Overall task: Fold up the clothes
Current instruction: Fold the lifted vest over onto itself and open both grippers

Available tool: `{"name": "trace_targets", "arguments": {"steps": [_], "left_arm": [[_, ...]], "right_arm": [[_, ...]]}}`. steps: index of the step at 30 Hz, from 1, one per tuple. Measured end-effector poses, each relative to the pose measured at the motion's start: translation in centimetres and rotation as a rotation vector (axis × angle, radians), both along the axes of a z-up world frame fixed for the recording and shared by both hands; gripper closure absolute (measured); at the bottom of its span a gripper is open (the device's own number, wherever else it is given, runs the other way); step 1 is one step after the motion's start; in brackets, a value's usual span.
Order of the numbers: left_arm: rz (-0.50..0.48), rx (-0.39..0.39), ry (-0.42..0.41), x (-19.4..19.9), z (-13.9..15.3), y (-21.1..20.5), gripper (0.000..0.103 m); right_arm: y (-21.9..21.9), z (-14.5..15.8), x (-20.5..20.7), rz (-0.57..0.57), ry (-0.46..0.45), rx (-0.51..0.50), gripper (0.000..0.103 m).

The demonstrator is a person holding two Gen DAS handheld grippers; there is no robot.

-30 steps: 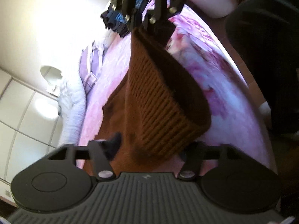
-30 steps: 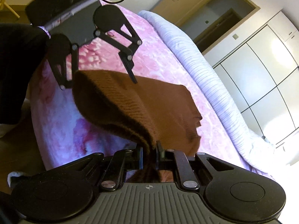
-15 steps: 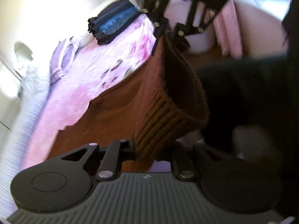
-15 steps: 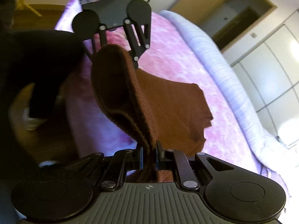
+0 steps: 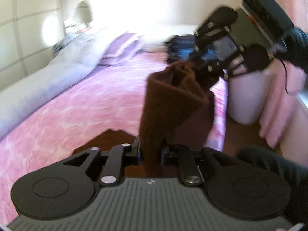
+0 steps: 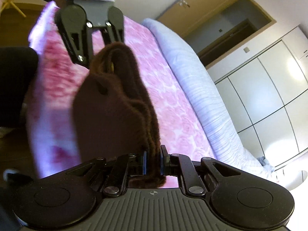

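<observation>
Left wrist view: the left gripper has its fingers pinched on a brown ribbed knit garment, the jaws easing open slightly around the cloth. The right gripper clamps narrowly on the garment's other end. The knit hangs between them above the pink flowered bedspread, near its foot edge.

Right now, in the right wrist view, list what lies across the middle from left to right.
Brown sweater → pink bedspread → pale rolled duvet → white wardrobe doors.
</observation>
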State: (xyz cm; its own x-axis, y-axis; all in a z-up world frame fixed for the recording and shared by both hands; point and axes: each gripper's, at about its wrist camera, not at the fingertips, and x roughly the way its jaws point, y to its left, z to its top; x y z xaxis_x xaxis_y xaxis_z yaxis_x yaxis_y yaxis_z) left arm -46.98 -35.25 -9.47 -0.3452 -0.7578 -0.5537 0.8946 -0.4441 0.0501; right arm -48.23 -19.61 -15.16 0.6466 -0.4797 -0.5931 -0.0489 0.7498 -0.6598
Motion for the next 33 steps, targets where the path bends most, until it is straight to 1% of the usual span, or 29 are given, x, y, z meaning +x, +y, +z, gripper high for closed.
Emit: {"name": "trace_targets", "arguments": {"steps": [3, 4, 7, 8, 9, 11, 12, 13, 15, 16, 17, 18, 19, 21, 22, 24, 25, 26, 27, 28, 29, 31, 32, 33], "left_arm": [[0.094, 0.055, 0.072, 3.4, -2.1, -5.0, 0.086], [0.117, 0.078, 0.082, 4.3, -3.1, -6.5, 0.083], [0.208, 0.167, 0.085, 7.0, -7.4, -10.6, 0.077], [0.248, 0.22, 0.113, 8.0, -9.2, -11.8, 0.074], [0.276, 0.251, 0.13, 8.7, -10.3, -12.1, 0.073], [0.299, 0.269, 0.175, 9.6, -11.6, -12.5, 0.069], [0.308, 0.275, 0.195, 10.0, -12.0, -12.6, 0.068], [0.31, 0.272, 0.21, 10.2, -11.7, -12.4, 0.068], [0.311, 0.261, 0.22, 10.5, -11.1, -12.0, 0.069], [0.315, 0.258, 0.227, 10.7, -10.8, -12.0, 0.069], [0.323, 0.261, 0.24, 11.1, -10.7, -12.3, 0.069], [0.331, 0.264, 0.254, 11.6, -10.5, -12.6, 0.068], [0.339, 0.266, 0.264, 12.0, -10.5, -12.9, 0.068], [0.353, 0.266, 0.26, 12.2, -10.8, -13.5, 0.068], [0.361, 0.266, 0.258, 12.3, -10.9, -13.8, 0.068], [0.366, 0.262, 0.241, 12.0, -11.2, -14.0, 0.071], [0.365, 0.258, 0.228, 11.7, -11.3, -13.9, 0.079], [0.366, 0.252, 0.216, 11.5, -11.4, -13.8, 0.084], [0.37, 0.24, 0.204, 11.3, -11.3, -13.7, 0.088], [0.376, 0.228, 0.195, 11.1, -11.1, -13.5, 0.092], [0.385, 0.207, 0.186, 11.0, -10.7, -13.1, 0.093], [0.393, 0.179, 0.182, 11.2, -10.1, -12.8, 0.093], [0.399, 0.187, 0.185, 11.4, -10.2, -13.0, 0.093], [0.403, 0.212, 0.182, 11.5, -10.7, -13.6, 0.093]], "right_arm": [[-6.0, -1.9, 4.4, -0.002, 0.048, 0.036, 0.093], [-7.7, -2.8, 5.8, 0.0, 0.064, 0.051, 0.093], [-12.4, -6.2, 9.5, 0.008, 0.108, 0.099, 0.093], [-13.7, -7.6, 10.6, 0.013, 0.115, 0.123, 0.092], [-15.0, -9.1, 11.5, 0.011, 0.119, 0.147, 0.091], [-17.3, -11.1, 12.6, -0.057, 0.087, 0.198, 0.087], [-18.2, -11.6, 12.7, -0.103, 0.053, 0.233, 0.087], [-18.9, -11.4, 12.3, -0.146, -0.002, 0.284, 0.083], [-20.2, -10.0, 10.4, -0.207, -0.128, 0.405, 0.062], [-20.6, -9.2, 9.1, -0.235, -0.192, 0.461, 0.034], [-21.1, -8.7, 7.6, -0.267, -0.258, 0.525, 0.018], [-21.7, -8.4, 6.0, -0.303, -0.326, 0.596, 0.016], [-22.0, -8.1, 5.3, -0.337, -0.38, 0.672, 0.016], [-23.3, -8.8, 4.0, -0.422, -0.44, 0.834, 0.016], [-24.0, -9.5, 3.2, -0.465, -0.452, 0.884, 0.016], [-24.8, -10.9, 2.2, -0.518, -0.456, 0.948, 0.016], [-25.5, -11.7, 2.3, -0.53, -0.455, 0.999, 0.016], [-26.1, -12.6, 2.4, -0.544, -0.453, 1.062, 0.017], [-26.7, -13.3, 2.7, -0.553, -0.452, 1.113, 0.025], [-27.2, -13.9, 3.0, -0.553, -0.45, 1.149, 0.067], [-27.6, -14.3, 3.3, -0.553, -0.453, 1.176, 0.091], [-28.0, -13.8, 3.1, -0.554, -0.49, 1.178, 0.091], [-28.3, -13.6, 3.1, -0.55, -0.499, 1.18, 0.091], [-28.5, -13.5, 3.1, -0.545, -0.507, 1.182, 0.091]]}}
